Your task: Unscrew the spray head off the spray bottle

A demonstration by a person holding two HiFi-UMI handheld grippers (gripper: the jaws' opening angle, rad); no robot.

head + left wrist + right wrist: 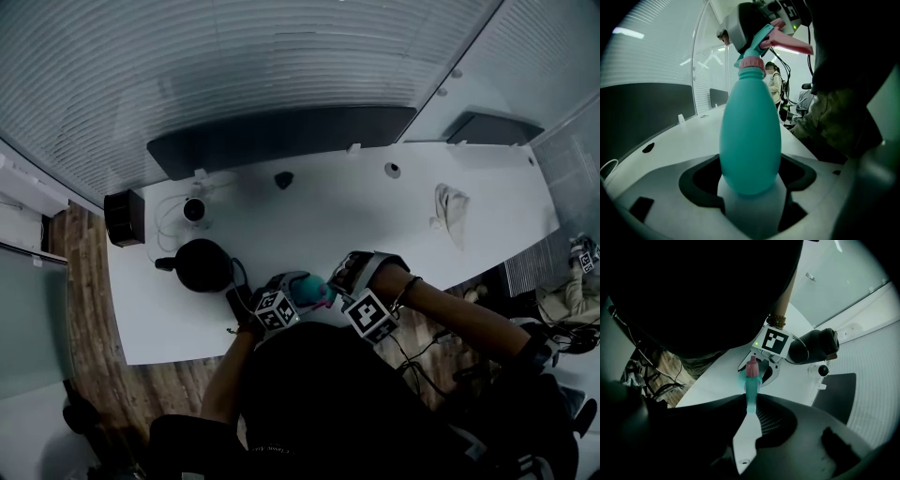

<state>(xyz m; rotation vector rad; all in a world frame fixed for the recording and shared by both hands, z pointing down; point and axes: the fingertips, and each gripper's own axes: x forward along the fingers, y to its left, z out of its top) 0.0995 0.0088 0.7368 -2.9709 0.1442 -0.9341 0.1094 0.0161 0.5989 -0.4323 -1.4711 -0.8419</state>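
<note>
Spray bottle (750,136) was pinched by its lower body between the jaws of the left gripper (751,192), its neck pointing away from that tool. The spray head (764,40) sat at the bottle's far end, seated on the pink collar (751,63). The right gripper (751,403) had closed narrowly on it from above. Recommendation: hold the left grip firm and motionless and turn the right tool squarely about the neck's axis. Any tilt risked binding the thread or slipping off the head.

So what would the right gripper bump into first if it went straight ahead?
The right gripper grips the spray head; past that, probably the left gripper holding the spray bottle, though depth is unclear.
</note>
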